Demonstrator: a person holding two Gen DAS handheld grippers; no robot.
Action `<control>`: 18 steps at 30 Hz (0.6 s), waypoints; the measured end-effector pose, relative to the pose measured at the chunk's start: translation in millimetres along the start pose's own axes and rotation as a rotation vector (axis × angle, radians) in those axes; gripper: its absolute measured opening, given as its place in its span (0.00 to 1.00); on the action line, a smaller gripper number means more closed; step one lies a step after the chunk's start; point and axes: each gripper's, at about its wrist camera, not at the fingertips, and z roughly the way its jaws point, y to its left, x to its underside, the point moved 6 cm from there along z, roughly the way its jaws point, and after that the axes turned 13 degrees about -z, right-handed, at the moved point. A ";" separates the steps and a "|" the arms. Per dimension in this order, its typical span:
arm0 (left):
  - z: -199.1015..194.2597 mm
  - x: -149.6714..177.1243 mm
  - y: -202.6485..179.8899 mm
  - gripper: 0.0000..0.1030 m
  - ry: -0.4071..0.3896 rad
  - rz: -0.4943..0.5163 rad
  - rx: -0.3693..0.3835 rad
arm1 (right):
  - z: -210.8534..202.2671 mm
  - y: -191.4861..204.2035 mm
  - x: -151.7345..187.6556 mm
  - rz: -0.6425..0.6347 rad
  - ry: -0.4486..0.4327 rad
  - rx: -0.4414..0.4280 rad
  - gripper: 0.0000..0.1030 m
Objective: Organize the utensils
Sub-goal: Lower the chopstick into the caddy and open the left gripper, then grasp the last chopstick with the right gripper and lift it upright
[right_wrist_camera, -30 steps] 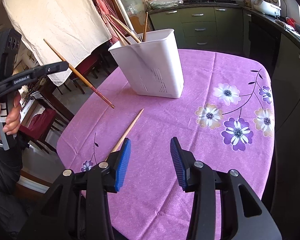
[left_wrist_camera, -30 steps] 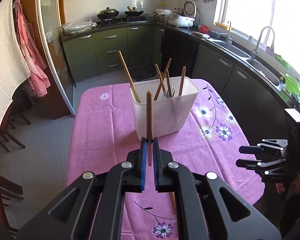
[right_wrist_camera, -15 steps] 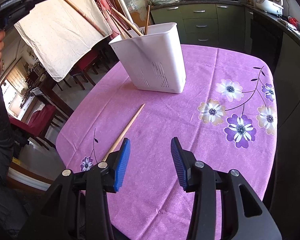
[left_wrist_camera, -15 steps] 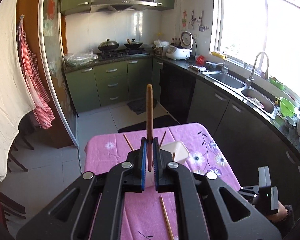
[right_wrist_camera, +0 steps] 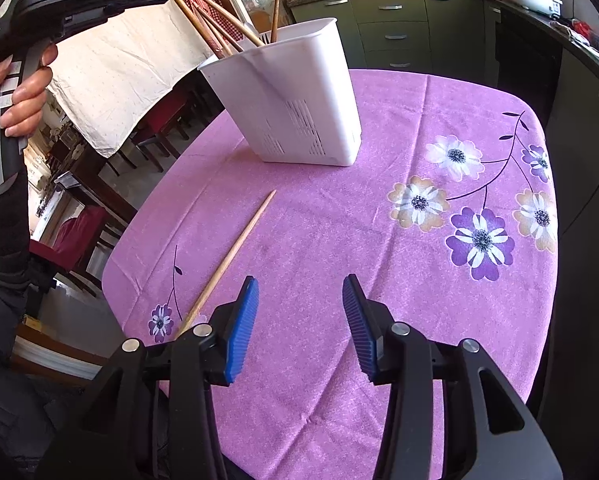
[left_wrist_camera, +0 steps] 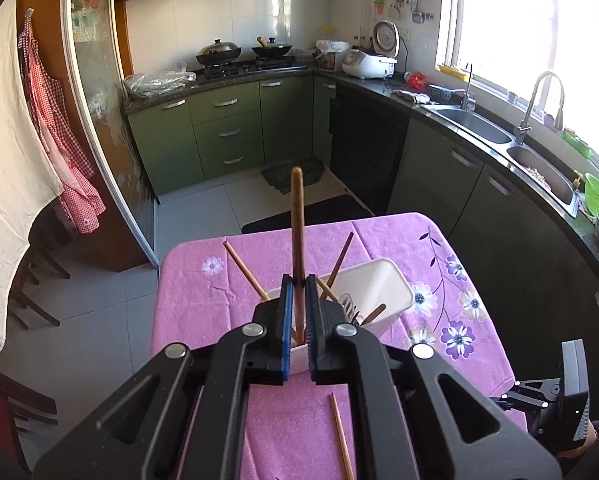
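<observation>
Between the blue pads of the left gripper (left_wrist_camera: 298,300) a brown chopstick (left_wrist_camera: 297,224) is sticking straight up, and the jaws are pinching it tight. Its low end is dipping toward the white utensil holder (left_wrist_camera: 383,284), which is sitting on the pink flowered tablecloth (left_wrist_camera: 203,300) right under the gripper. More chopsticks and a metal utensil (too small to name) are leaning inside the holder. One pale chopstick (right_wrist_camera: 235,256) is lying flat on the cloth, apart from the holder and near the right gripper (right_wrist_camera: 299,324). That gripper is hanging over the cloth with its jaws spread and nothing between them.

From the left wrist you are seeing down into the holder, plus the kitchen sink and stove behind. From the right wrist you are seeing the holder's slotted side, and the person's hand (right_wrist_camera: 19,100) gripping the left gripper's handle up high.
</observation>
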 end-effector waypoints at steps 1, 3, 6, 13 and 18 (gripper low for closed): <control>3.3 1.9 -0.2 0.06 0.005 0.005 -0.006 | 3.0 2.1 -1.1 -0.003 0.005 -0.003 0.43; 4.8 4.3 -0.3 0.10 0.002 0.011 -0.011 | 10.3 7.0 -3.1 -0.011 0.021 -0.007 0.47; -9.6 5.8 0.4 0.13 -0.038 0.020 0.003 | 24.4 16.2 -5.8 -0.030 0.062 -0.009 0.48; -62.1 17.2 17.7 0.28 -0.113 -0.018 0.081 | 74.5 38.4 -24.0 -0.047 0.192 -0.009 0.66; -92.1 40.8 45.1 0.29 -0.138 -0.067 0.128 | 121.1 50.6 -46.1 -0.082 0.303 0.050 0.55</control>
